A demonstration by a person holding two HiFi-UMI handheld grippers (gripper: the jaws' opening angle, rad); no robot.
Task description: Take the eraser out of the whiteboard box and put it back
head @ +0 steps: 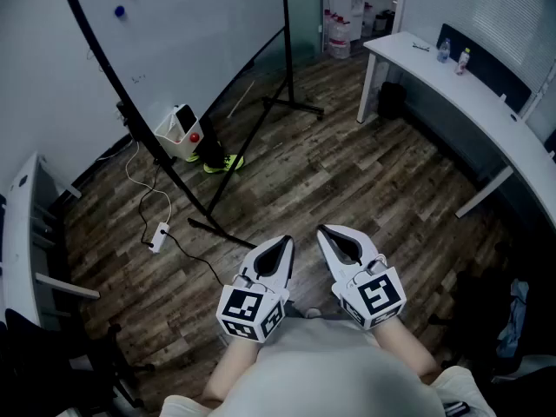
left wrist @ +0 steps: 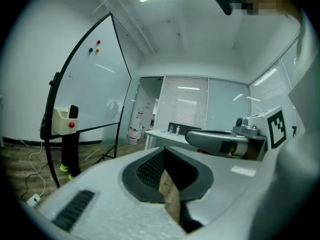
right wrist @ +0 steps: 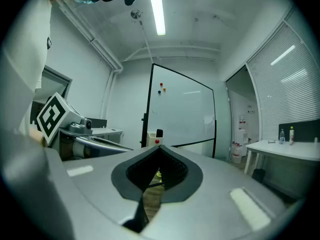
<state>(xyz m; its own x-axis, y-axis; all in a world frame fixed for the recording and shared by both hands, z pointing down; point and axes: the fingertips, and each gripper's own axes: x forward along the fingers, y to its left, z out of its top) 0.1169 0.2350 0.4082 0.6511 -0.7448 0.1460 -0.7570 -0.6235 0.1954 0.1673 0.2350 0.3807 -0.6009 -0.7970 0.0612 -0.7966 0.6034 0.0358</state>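
Checking tools first: how do they stand? (K)

Left gripper [head: 285,241] and right gripper [head: 323,231] are held close in front of the body, side by side, about level. Each has its jaws closed to the tips with nothing between them. (M)

And the eraser? (K)

Eraser [head: 186,116] stands upright in the box [head: 176,133], its dark end above the rim. The box hangs at the lower left corner of the whiteboard [head: 174,24], well apart from both tools, with bare floor [head: 347,172] between. By my reading the task is not begun. (M)

Advice for the approach? (K)

Judgement only. Walk in square to the board, minding the stand [head: 286,50] feet and the power strip [head: 159,236] on the floor. Open one tool's jaws before reaching the box, not inside it. Come down over the exposed end with the pads on the eraser's broad faces, clear of the box wall. Lift straight up, since the box looks light and may swing or unhook if dragged. The spare tool could steady it. (M)
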